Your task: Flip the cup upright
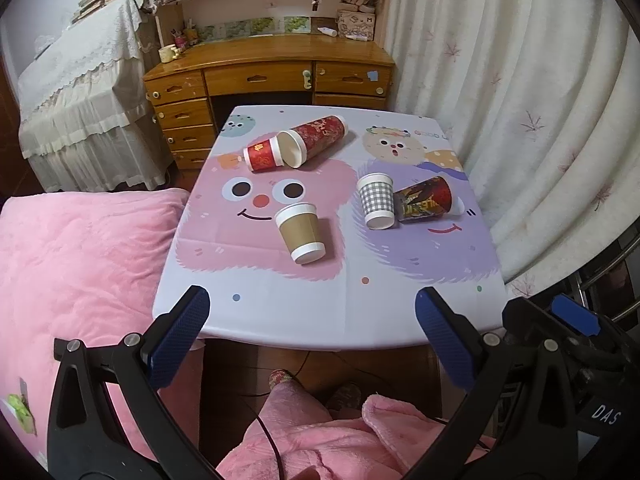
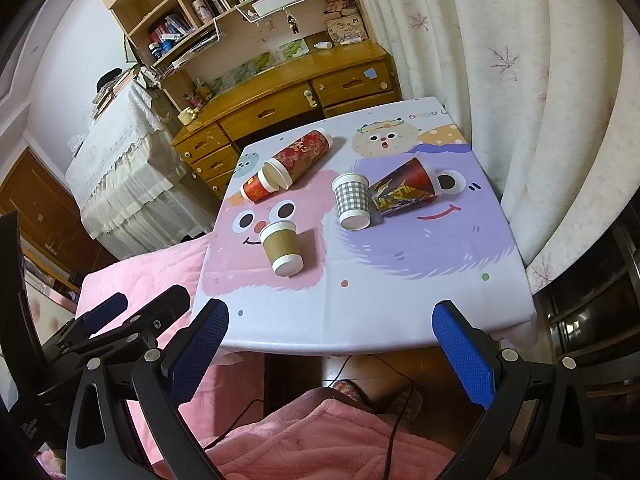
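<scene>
Left wrist view: five cups point(image 1: 301, 234) lying tipped.

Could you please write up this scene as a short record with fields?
surface: table with cartoon-print cloth
cups: five, all lying on their sides
brown cup: nearest, base toward the cameras
checked cup: right of the brown cup, touching the dark printed cup
tall red cup: far side, mouth against the short red cup
left gripper: open, holding nothing, short of the near table edge
right gripper: open, holding nothing, short of the near table edge
task state: no cup upright yet
</scene>
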Demonstrator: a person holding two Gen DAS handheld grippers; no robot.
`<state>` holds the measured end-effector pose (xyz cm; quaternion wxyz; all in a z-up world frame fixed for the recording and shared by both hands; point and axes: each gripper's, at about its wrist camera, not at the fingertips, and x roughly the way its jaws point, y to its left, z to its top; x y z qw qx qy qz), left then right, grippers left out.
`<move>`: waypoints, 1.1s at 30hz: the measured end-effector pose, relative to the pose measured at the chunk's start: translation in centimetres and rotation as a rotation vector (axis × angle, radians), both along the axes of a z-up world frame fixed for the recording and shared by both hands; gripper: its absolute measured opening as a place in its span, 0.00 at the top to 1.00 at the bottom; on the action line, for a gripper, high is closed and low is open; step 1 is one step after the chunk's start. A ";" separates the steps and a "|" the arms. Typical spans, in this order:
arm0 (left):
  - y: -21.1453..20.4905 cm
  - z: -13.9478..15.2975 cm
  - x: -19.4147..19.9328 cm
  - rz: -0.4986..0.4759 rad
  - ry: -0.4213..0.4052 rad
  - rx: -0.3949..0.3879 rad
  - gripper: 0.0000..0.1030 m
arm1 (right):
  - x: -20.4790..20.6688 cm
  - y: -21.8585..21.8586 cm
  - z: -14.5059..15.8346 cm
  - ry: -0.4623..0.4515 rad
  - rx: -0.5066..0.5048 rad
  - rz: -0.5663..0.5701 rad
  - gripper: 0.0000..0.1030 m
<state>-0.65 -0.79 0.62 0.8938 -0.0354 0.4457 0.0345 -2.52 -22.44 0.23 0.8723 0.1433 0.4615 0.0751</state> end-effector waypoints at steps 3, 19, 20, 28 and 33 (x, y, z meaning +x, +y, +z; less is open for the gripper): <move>0.2 -0.1 -0.1 0.006 0.002 0.000 0.01 | -0.1 -0.4 0.0 0.002 -0.001 0.003 0.00; 0.2 0.1 -0.1 0.010 -0.001 0.011 0.01 | -0.1 -0.6 0.1 0.019 0.006 0.004 0.00; 0.2 0.0 -0.1 0.010 -0.002 0.011 0.01 | -0.1 -0.7 0.1 0.018 0.004 0.003 0.00; 0.0 0.1 0.0 0.011 -0.004 0.012 0.01 | 0.1 -0.5 0.2 0.021 0.014 0.007 0.00; -0.1 0.2 0.1 0.012 -0.005 0.014 0.01 | 0.7 -0.6 0.2 0.019 0.023 0.010 0.00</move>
